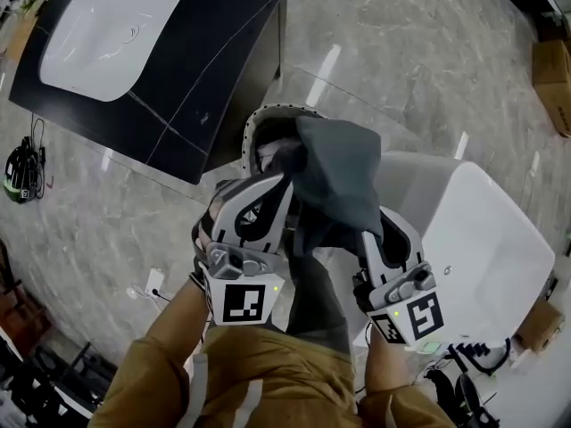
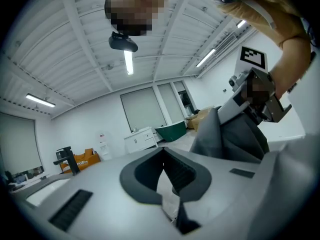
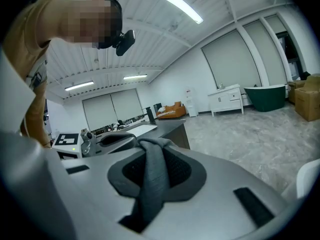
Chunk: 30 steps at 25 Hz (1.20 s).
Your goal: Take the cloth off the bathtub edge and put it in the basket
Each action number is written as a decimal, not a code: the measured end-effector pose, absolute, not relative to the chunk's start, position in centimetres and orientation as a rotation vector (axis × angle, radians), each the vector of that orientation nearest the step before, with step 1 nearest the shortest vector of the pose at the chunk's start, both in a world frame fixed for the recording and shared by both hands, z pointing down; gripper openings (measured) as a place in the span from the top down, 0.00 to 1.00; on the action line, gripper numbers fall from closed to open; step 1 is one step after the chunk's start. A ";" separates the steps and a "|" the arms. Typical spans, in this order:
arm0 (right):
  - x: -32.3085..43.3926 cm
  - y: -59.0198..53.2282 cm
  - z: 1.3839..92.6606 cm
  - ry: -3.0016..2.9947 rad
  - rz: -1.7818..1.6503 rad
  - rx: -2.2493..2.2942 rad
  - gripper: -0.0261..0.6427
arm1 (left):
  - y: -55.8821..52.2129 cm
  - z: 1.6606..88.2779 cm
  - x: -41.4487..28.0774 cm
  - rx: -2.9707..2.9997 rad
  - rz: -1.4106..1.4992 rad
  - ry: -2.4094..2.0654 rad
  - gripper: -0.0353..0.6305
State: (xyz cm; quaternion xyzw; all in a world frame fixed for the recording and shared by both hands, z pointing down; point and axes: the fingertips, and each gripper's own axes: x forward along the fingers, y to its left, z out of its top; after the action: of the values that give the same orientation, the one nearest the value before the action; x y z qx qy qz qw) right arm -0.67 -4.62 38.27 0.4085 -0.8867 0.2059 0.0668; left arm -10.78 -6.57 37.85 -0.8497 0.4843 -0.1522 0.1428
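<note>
In the head view a dark grey cloth (image 1: pixel 339 176) hangs between my two grippers, above a white basket with a perforated rim (image 1: pixel 268 114). My right gripper (image 1: pixel 368 232) is shut on the cloth. In the right gripper view the cloth (image 3: pixel 152 174) runs as a bunched strip through the jaws of the right gripper (image 3: pixel 150 154). My left gripper (image 1: pixel 284 185) sits just left of the cloth. Seen from its own camera, the left gripper (image 2: pixel 163 156) has its tips together, with only a pale sliver showing below them. The cloth (image 2: pixel 235 134) rises at the right of that view.
The white bathtub (image 1: pixel 482 248) lies right of the grippers. A black counter with a white sink (image 1: pixel 111 29) stands at the upper left. Marble floor surrounds the basket. Cardboard boxes (image 1: pixel 553 69) sit at the far right, and cables and gear (image 1: pixel 22 172) lie at the left edge.
</note>
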 end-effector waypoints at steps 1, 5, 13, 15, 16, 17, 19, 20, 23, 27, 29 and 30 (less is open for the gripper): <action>-0.7 -4.6 39.4 -2.666 0.623 1.235 0.88 | -6.3 38.8 -10.9 -2.454 -0.445 1.402 0.94; -0.7 -4.6 43.6 -2.635 0.615 1.249 0.88 | -5.9 42.3 -11.5 -2.464 -0.490 1.397 0.94; -0.8 -4.6 50.1 -2.623 0.615 1.266 0.88 | -5.6 48.2 -11.1 -2.487 -0.487 1.430 0.94; -1.0 -4.7 51.6 -2.623 0.619 1.264 0.88 | -5.6 49.4 -10.8 -2.491 -0.483 1.434 0.94; -1.1 -4.8 52.2 -2.625 0.619 1.262 0.88 | -5.6 50.0 -10.7 -2.492 -0.485 1.434 0.94; -1.2 -4.9 52.7 -2.629 0.618 1.258 0.88 | -5.5 50.5 -10.7 -2.491 -0.487 1.435 0.94; -1.5 -5.4 53.2 -2.645 0.611 1.252 0.88 | -5.5 51.4 -10.8 -2.486 -0.491 1.442 0.94; -1.6 -5.7 53.2 -2.658 0.605 1.251 0.88 | -5.6 51.8 -11.0 -2.481 -0.494 1.448 0.94; -1.9 -6.9 52.3 -2.713 0.599 1.260 0.88 | -5.9 52.6 -11.6 -2.469 -0.507 1.476 0.94; -2.2 -7.9 51.1 -2.758 0.590 1.270 0.88 | -6.1 52.6 -12.0 -2.459 -0.506 1.499 0.94; -2.6 -8.6 50.3 -2.784 0.603 1.274 0.88 | -6.4 52.6 -12.0 -2.451 -0.499 1.505 0.94; -2.8 -9.1 49.5 -2.809 0.595 1.277 0.88 | -6.6 52.7 -12.1 -2.447 -0.496 1.508 0.94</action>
State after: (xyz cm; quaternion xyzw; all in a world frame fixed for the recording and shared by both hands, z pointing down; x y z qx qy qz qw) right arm -2.81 -9.13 49.50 0.4062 -0.8939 0.1893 -0.0004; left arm -12.07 -6.56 52.69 -0.8336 0.5138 -0.1690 0.1120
